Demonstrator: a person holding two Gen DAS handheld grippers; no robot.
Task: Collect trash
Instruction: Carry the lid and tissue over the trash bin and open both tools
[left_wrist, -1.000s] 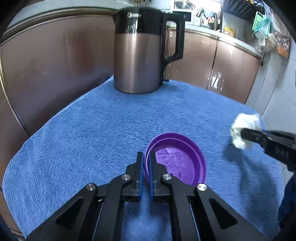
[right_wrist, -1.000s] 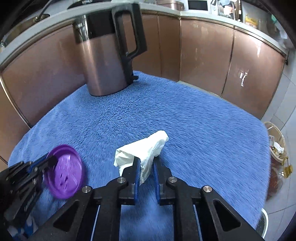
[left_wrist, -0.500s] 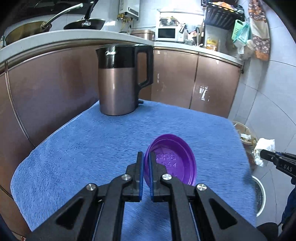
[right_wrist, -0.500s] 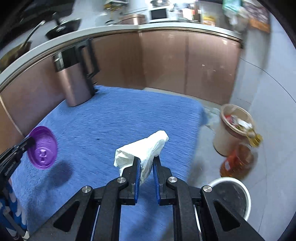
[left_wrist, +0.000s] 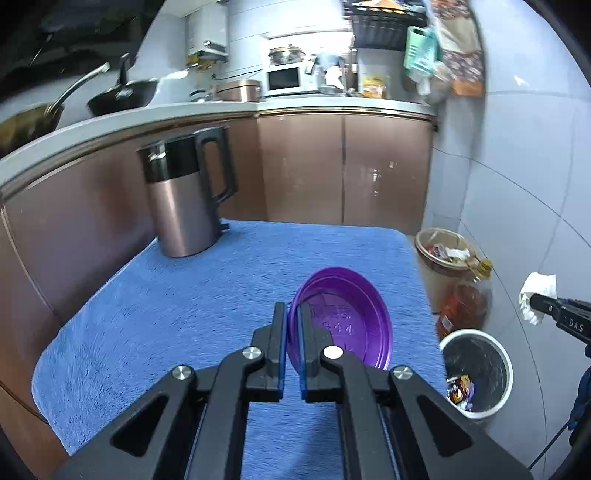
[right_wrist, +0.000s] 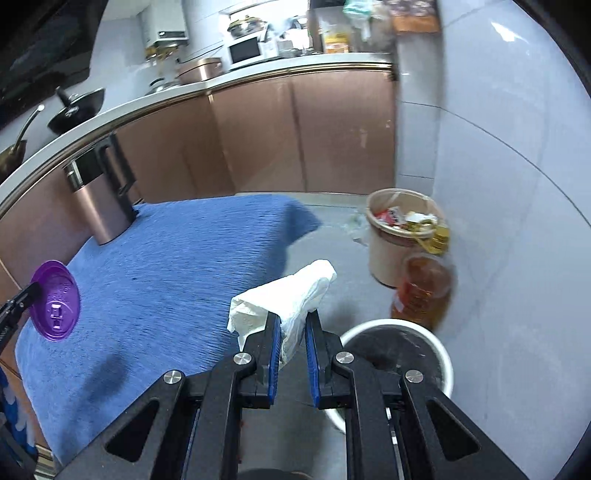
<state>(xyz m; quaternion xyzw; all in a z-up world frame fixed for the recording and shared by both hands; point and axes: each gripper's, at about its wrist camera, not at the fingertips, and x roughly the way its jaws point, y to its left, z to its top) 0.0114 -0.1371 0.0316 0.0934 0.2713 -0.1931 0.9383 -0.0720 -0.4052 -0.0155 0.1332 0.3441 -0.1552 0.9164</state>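
Observation:
My left gripper (left_wrist: 291, 314) is shut on the rim of a purple plastic lid (left_wrist: 341, 317), held on edge above the blue towel-covered table (left_wrist: 184, 314). The same lid (right_wrist: 55, 299) shows at the left of the right wrist view. My right gripper (right_wrist: 291, 325) is shut on a crumpled white tissue (right_wrist: 284, 295), off the table's right edge over the floor, just left of a white-rimmed trash bin with a black liner (right_wrist: 399, 354). In the left wrist view that tissue (left_wrist: 537, 295) hangs above and to the right of the bin (left_wrist: 476, 369).
A copper-coloured electric kettle (left_wrist: 184, 199) stands at the table's far left corner. On the floor by the wall are a tan bin full of rubbish (right_wrist: 402, 229) and a bottle of amber oil (right_wrist: 423, 288). Brown kitchen cabinets (left_wrist: 343, 166) run behind.
Both grippers have lifted and swung right with their loads. The tissue went from above the table to beyond its right edge beside the white bin; the lid rose above the towel.

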